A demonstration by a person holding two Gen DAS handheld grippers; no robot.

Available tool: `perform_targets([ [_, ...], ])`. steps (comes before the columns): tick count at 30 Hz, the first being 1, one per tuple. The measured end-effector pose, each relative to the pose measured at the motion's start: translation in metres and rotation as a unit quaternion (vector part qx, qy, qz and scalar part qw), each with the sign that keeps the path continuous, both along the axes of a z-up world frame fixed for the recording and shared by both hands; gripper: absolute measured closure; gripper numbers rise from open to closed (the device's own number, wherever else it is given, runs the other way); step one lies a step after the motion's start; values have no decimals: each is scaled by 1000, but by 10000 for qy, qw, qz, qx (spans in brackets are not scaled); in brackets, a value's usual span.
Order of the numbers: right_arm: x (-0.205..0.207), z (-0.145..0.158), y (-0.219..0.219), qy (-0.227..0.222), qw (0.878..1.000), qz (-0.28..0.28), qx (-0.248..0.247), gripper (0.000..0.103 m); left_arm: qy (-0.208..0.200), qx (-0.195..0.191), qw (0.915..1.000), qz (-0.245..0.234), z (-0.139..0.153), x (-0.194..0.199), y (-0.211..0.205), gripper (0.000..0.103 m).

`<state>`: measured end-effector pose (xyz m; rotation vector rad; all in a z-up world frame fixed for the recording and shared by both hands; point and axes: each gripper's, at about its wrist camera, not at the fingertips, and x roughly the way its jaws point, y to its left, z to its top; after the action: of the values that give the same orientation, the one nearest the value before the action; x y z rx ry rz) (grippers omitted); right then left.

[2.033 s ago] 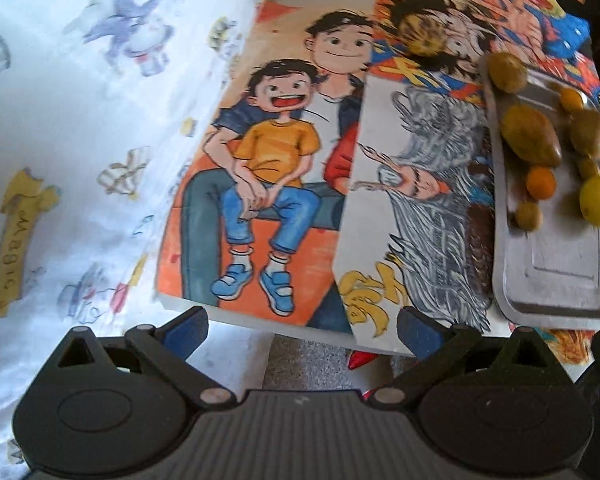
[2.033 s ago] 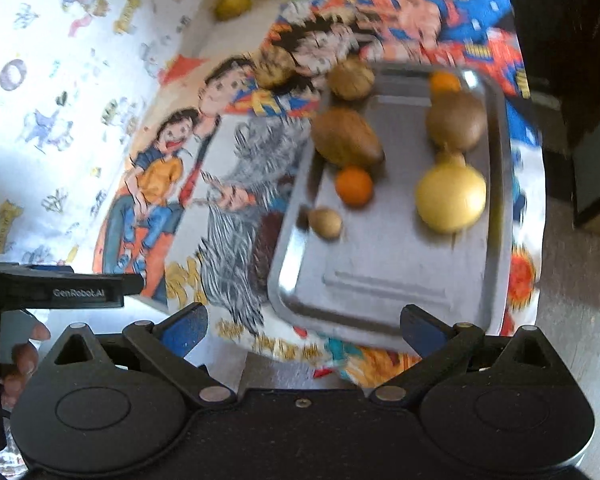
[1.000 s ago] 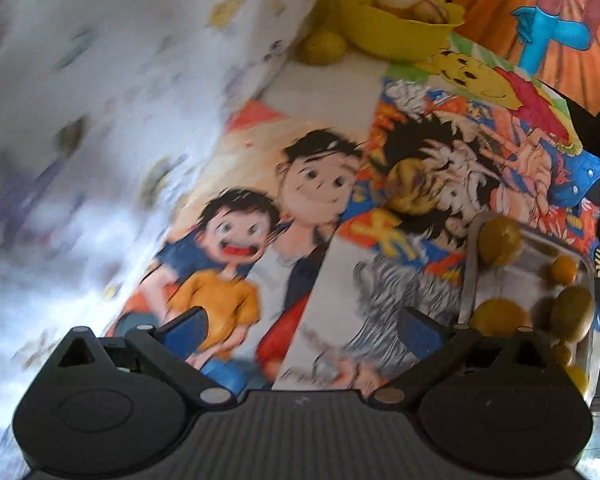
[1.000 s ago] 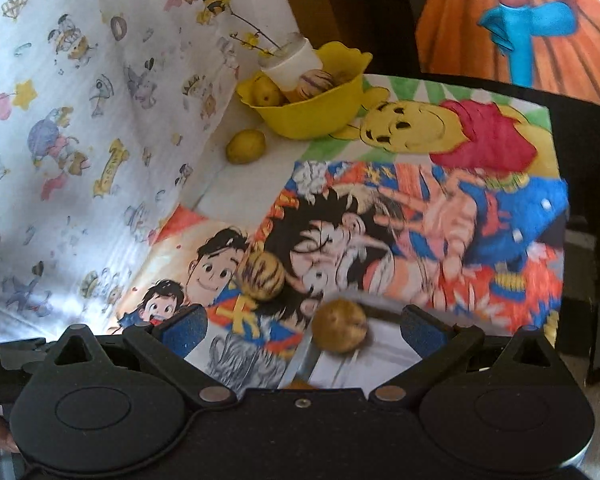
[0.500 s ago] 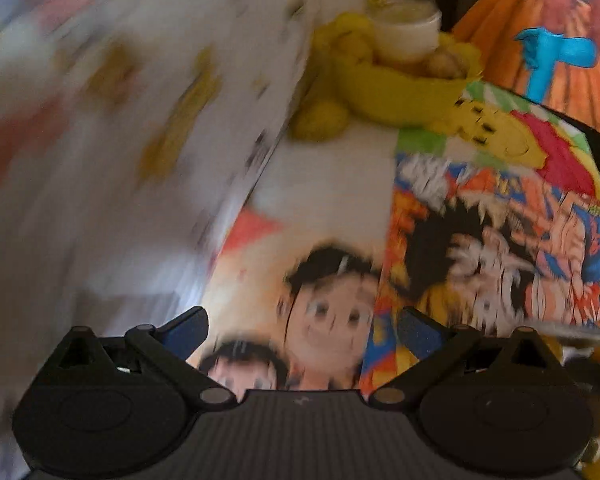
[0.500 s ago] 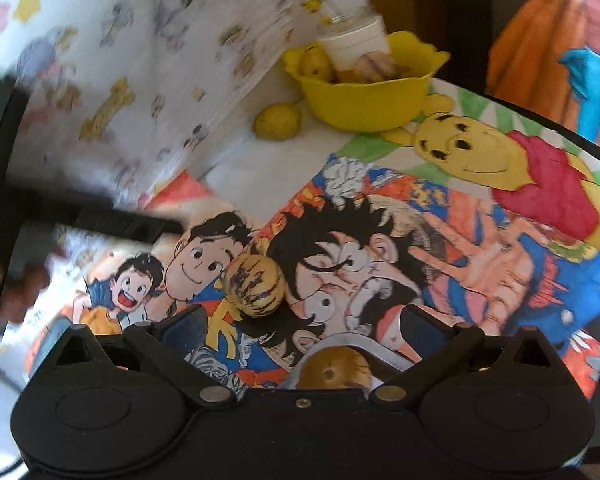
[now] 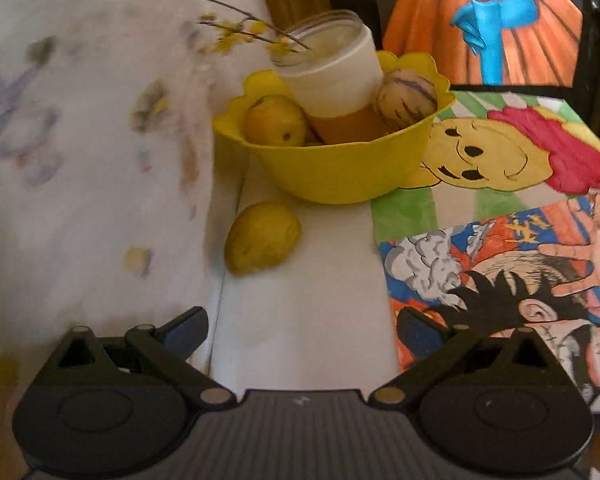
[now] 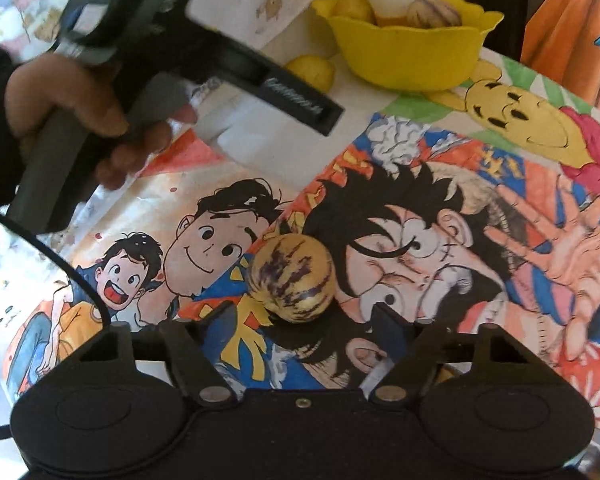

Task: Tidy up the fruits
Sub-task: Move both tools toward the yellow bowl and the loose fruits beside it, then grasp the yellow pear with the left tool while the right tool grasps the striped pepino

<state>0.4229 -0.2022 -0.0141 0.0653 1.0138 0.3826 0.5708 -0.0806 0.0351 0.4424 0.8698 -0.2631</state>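
Closing my right gripper [image 8: 304, 316] around one striped pepino melon [image 8: 291, 278], pads not touching. My left gripper [image 7: 302, 330] gapes empty. One yellow bowl [image 7: 332, 172] holds two fruits; one lemon [image 7: 262, 237] lies beside it

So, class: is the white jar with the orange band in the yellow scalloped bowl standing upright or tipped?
Tipped. The white jar with the orange band leans left in the yellow scalloped bowl, between two fruits.

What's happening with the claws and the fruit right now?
Left claw open, empty. Right claw closing around the striped fruit, pads not yet touching. Nothing in the way.
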Motion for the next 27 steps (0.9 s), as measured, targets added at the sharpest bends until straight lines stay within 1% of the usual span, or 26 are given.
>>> perform_targets([
  [4, 4, -10, 6, 78, 10000, -30, -50, 35, -37, 257, 9995, -197, -11, 14, -5, 1],
  [8, 4, -12, 10, -73, 9999, -111, -103, 36, -133, 500, 9982, -314, -20, 29, -9, 1],
  [12, 7, -14, 13, -257, 9995, -110, -150, 41, -226, 598, 9975, -296, -26, 42, -9, 1],
  [15, 9, -15, 18, -406, 9990, -79, -169, 46, -261, 690, 9966, -372, -32, 47, -12, 2],
  [18, 15, -15, 24, -515, 9984, -31, -250, 47, -249, 800, 9954, -462, -39, 53, -17, 3],
  [20, 18, -16, 23, -532, 9983, -55, -212, 48, -219, 824, 9953, -458, -47, 61, -22, 4],
  [24, 26, -16, 24, -582, 9981, -75, -179, 48, -176, 880, 9947, -493, -52, 67, -25, 5],
  [27, 32, -16, 24, -600, 9981, -108, -132, 48, -181, 835, 9952, -476, -55, 72, -27, 5],
])
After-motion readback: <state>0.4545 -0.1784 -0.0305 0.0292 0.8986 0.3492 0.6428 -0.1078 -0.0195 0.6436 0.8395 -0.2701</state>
